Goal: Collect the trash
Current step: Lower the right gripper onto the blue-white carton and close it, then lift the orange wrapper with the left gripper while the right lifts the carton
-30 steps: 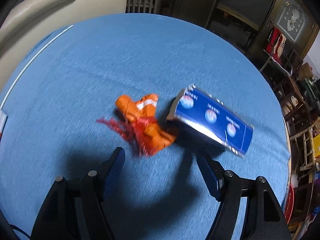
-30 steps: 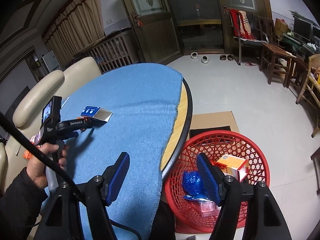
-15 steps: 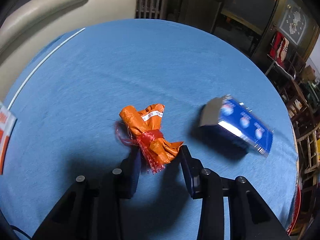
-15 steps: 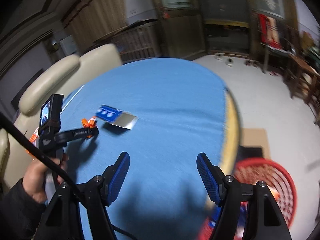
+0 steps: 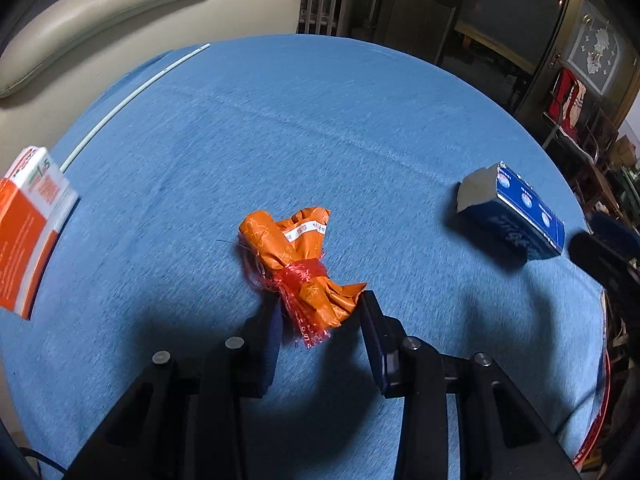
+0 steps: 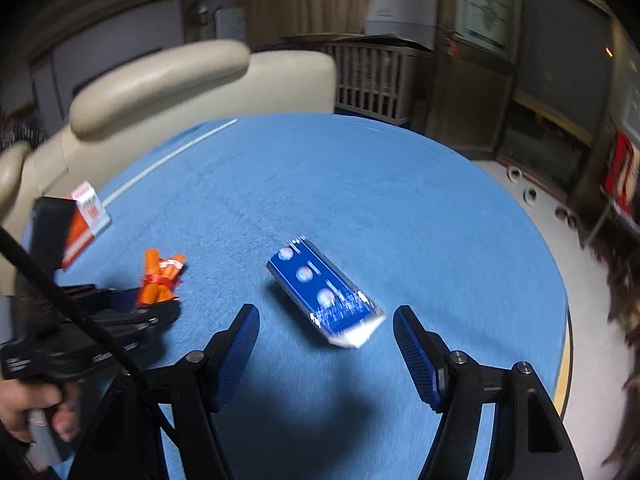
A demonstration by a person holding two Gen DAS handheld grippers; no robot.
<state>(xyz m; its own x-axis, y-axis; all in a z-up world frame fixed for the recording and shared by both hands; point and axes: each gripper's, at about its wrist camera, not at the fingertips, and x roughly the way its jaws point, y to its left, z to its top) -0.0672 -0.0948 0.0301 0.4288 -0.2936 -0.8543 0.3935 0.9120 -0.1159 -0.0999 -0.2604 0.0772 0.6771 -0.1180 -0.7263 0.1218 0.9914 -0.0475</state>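
lying lengthwise toward open right jaws, blue carton, left jaws gripping orange wrapper

Three pieces of trash on the blue tablecloth.

In the left wrist view, a crumpled orange wrapper, cinched by a red mesh band with a frayed tail, lies at centre. A blue carton with three round emblems lies on its side at 3 o'clock from it, well apart, its grey end flap open. An orange-and-white box lies at 9 o'clock, near the cloth's edge.
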